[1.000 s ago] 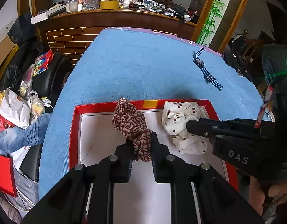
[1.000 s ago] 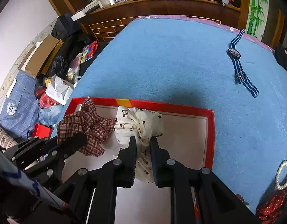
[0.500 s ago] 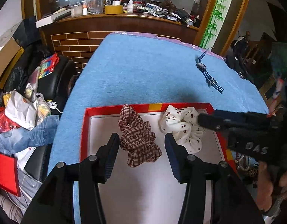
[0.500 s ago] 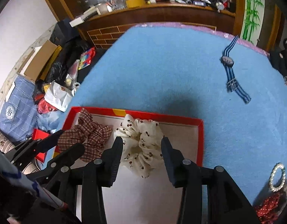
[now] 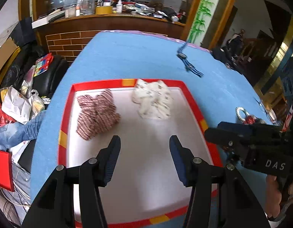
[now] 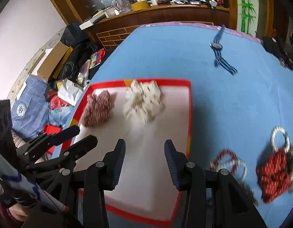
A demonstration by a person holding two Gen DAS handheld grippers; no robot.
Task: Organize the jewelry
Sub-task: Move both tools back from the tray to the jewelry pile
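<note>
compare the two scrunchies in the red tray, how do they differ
The plaid scrunchie is dark red and white check; the cream scrunchie is pale with small dark spots. The plaid scrunchie lies toward the left of the red tray, the cream scrunchie further right, its top edge against the far rim. They lie apart, not touching. Both are bunched fabric resting loose on the tray's white floor, clear of both grippers.

Two scrunchies in the tray on the table

The checked scrunchie (image 5: 97,114) lies left of the spotted scrunchie (image 5: 153,99) in the tray (image 5: 65,117); the watch (image 6: 219,52) lies behind, bracelets (image 6: 277,171) right of the tray.
</note>
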